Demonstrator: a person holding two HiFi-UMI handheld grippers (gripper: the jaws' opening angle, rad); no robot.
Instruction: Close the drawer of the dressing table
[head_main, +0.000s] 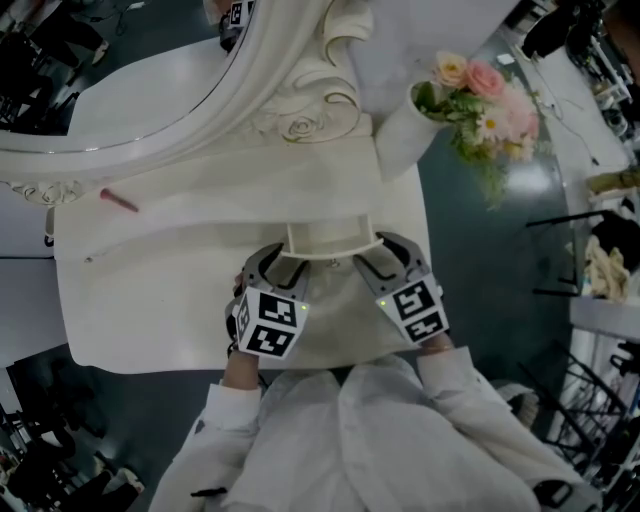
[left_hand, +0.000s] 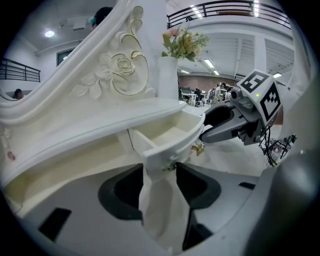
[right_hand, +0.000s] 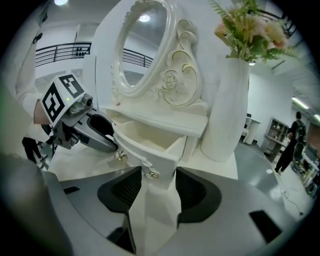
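Observation:
The small white dressing table (head_main: 200, 190) has its drawer (head_main: 330, 240) pulled out toward me, empty inside. My left gripper (head_main: 270, 262) stands open at the drawer's front left corner. In the left gripper view that corner, with a gold knob (left_hand: 169, 167), sits between the jaws of the left gripper (left_hand: 160, 172). My right gripper (head_main: 385, 258) is open at the front right corner. In the right gripper view the drawer (right_hand: 147, 142) and a gold knob (right_hand: 153, 174) lie between the tips of the right gripper (right_hand: 157, 175). Each view shows the other gripper beside the drawer.
An oval mirror (head_main: 150, 90) in a carved frame rises behind the tabletop. A white vase of pink flowers (head_main: 400, 135) stands at the table's right end. A small pink item (head_main: 120, 201) lies on the top at the left. Dark floor surrounds the white base.

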